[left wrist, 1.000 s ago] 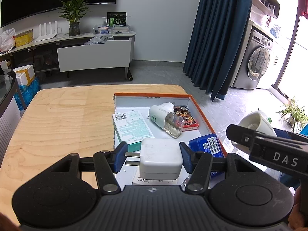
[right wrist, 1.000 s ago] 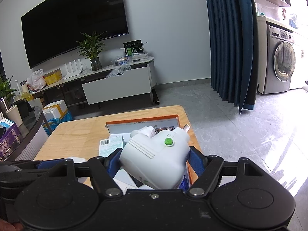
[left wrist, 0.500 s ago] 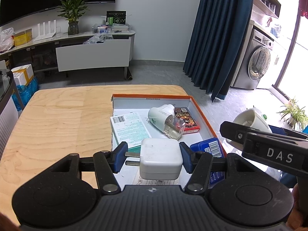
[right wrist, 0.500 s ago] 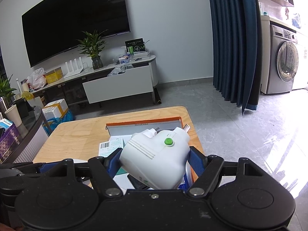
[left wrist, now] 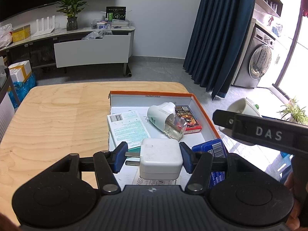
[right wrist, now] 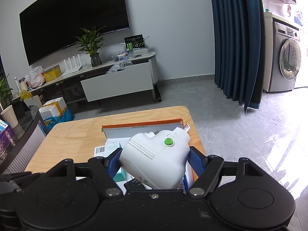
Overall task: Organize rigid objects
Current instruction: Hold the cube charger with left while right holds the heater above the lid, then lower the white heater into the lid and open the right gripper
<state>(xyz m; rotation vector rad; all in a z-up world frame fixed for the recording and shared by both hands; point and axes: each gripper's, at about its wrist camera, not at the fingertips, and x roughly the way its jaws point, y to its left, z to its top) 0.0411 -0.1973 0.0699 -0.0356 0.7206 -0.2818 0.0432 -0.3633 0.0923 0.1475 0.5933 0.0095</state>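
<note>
Two hand-held grippers are hovering over a wooden desk (left wrist: 57,119), each carrying a white plug-in device toward the orange-rimmed box (left wrist: 204,111) that is serving as the collecting tray. Across the last second the right gripper (right wrist: 154,165) is the one drifting: seen from the left wrist camera, its black bar is sliding leftward from beyond the desk's edge toward the box's right wall, while the box is creeping closer beneath it in its own view. Its jaws are standing about half open and clamped on a bulky white adapter with a green button (right wrist: 156,157), carried tilted, still above and just outside the rim. The left gripper (left wrist: 154,158) is barely shifting, its jaws pressed narrow around a square white charger (left wrist: 160,158) whose metal prongs are pointing left, hanging over the near end of the box. Already lying inside are a pale green-and-white carton (left wrist: 128,128), a white liquid vaporizer (left wrist: 166,121) on its side, a red card pack (left wrist: 189,120) touching it, and a blue box (left wrist: 211,150) in the near right corner. Judging by this, the sorting is well under way, with both held pieces about to be set down and free floor space growing scarce
</note>
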